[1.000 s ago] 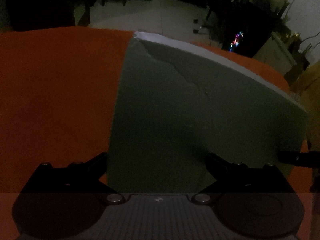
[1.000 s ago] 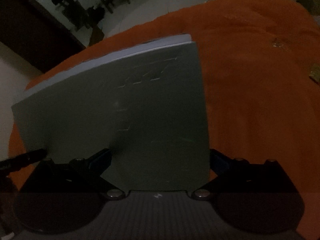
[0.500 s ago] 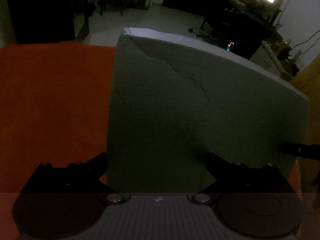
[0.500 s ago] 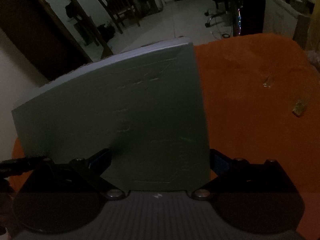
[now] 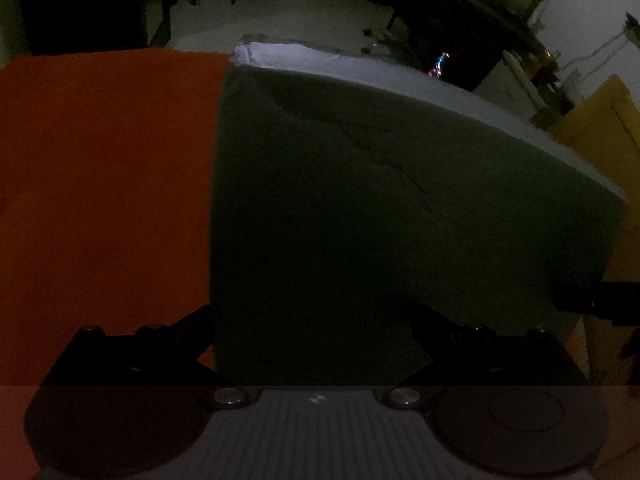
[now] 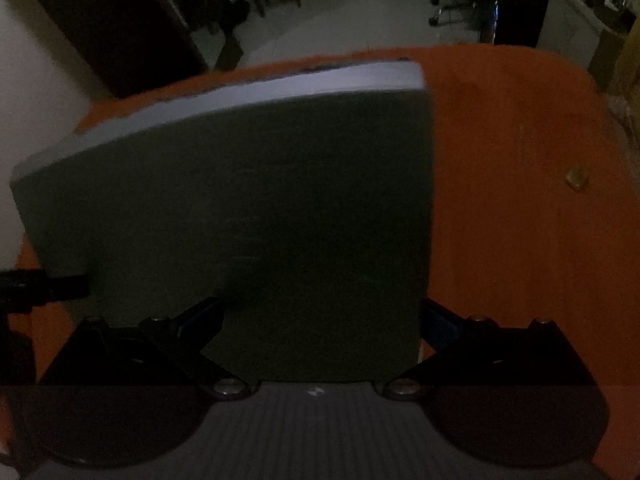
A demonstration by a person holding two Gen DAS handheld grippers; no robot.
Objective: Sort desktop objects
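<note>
Both grippers' jaws clamped on the foam slab [image 5: 392,208] [image 6: 256,216], now tipped lower toward the orange tabletop [image 5: 100,160] than before

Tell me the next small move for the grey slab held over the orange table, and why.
Probably lower it a little, both grippers together, keeping it level. The left gripper and right gripper each hold an end of the grey slab, and its pale far edge sits above the orange table. Moving only one side would likely tilt it. The small yellowish bit lies off to the right, clear of it.
</note>
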